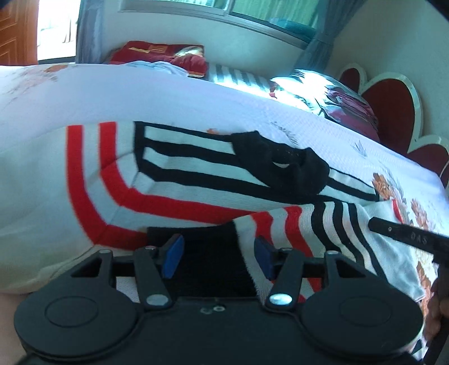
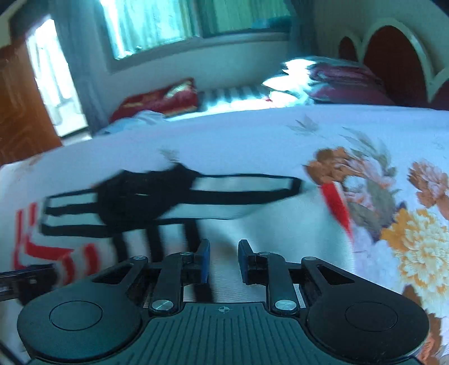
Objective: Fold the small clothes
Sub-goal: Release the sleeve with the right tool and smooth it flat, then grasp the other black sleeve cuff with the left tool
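A white knit sweater (image 1: 179, 168) with red and black stripes and a black collar (image 1: 280, 162) lies spread on the bed. My left gripper (image 1: 219, 255) is open, its blue pads (image 1: 172, 255) either side of the sweater's black hem and a folded-over striped sleeve (image 1: 331, 224). The right gripper's finger (image 1: 407, 238) shows at the right edge. In the blurred right wrist view, my right gripper (image 2: 223, 261) is open and empty over the sweater's white part (image 2: 280, 233), with the collar (image 2: 140, 196) ahead to the left.
The bed has a white floral bedspread (image 2: 407, 238). Red cushions (image 1: 162, 54), a striped cloth (image 1: 238, 77) and dark red pillows (image 1: 350, 104) lie at the far side. A red headboard (image 1: 393, 106) stands on the right and a window (image 2: 168, 22) behind.
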{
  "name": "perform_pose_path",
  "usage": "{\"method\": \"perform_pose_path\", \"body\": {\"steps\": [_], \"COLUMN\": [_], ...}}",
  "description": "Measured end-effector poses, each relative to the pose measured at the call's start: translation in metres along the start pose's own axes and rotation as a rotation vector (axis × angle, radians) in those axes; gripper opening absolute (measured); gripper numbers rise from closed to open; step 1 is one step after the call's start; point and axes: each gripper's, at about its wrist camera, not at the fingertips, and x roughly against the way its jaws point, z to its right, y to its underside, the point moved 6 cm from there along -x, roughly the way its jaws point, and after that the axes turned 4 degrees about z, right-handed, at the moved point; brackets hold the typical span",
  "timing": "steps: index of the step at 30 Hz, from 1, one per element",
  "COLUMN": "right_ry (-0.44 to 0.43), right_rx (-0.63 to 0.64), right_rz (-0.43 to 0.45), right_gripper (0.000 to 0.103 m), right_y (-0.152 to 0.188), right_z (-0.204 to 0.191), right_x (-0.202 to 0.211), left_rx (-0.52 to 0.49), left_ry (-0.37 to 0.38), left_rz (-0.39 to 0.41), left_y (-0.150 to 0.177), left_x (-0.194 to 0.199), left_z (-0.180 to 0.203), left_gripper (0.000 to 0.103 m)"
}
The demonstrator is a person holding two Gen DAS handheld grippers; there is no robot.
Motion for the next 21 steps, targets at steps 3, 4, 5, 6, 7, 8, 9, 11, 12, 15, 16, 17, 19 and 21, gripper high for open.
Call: {"method": "perform_pose_path", "body": {"steps": [3,4,5,6,7,8,9,11,12,15,16,17,19,21], "right_ry": [-0.053,-0.062,-0.065,-0.06,-0.047,-0.039,-0.032,-0.044,-0.065,-0.056,-0.047,-0.039,-0.029,-0.023], "right_rx": [0.045,0.051,0.055,0.063,0.078,0.094,0.1,0.073,0.064,0.106,0.137,0.163,0.166,0.156], "right_rz": [-0.008,-0.017,-0.033,-0.057,-0.08,-0.062,-0.063,-0.063,-0.048,-0.092,-0.079,-0.073,-0.08,-0.086], "right_gripper": [0.022,0.022,0.022,0.022,0.022,0.022,0.022,0.022,0.022,0.022,0.023,0.023,0.023,0.023], "right_y": [0.009,0.014,0.02,0.026,0.033,0.035,0.035,0.032,0.031,0.043,0.047,0.048,0.048,0.046], "right_z": [-0.03,-0.037,-0.043,-0.047,-0.049,-0.051,-0.053,-0.055,-0.059,-0.071,-0.074,-0.076,-0.078,-0.078], "right_x": [0.009,0.008,0.006,0.002,-0.003,-0.003,-0.002,0.002,0.006,0.001,0.001,0.002,0.002,0.003], "left_rx": [0.005,0.005,0.006,0.009,0.013,0.017,0.021,0.029,0.034,0.046,0.047,0.047,0.047,0.055], "left_ry": [-0.012,-0.015,-0.023,-0.036,-0.047,-0.055,-0.063,-0.076,-0.083,-0.091,-0.093,-0.092,-0.093,-0.097], "left_rz": [0.017,0.02,0.022,0.022,0.022,0.022,0.021,0.025,0.029,0.029,0.029,0.03,0.034,0.034], "left_y": [0.0,0.0,0.0,0.0,0.001,0.002,0.003,0.004,0.005,0.006,0.006,0.007,0.008,0.01], "left_x": [0.015,0.02,0.024,0.027,0.03,0.033,0.035,0.041,0.043,0.044,0.045,0.046,0.05,0.054], "left_z": [-0.006,-0.009,-0.012,-0.017,-0.021,-0.026,-0.03,-0.038,-0.041,-0.046,-0.047,-0.047,-0.05,-0.055], "left_gripper": [0.058,0.058,0.059,0.059,0.059,0.06,0.06,0.061,0.062,0.063,0.063,0.063,0.063,0.064]}}
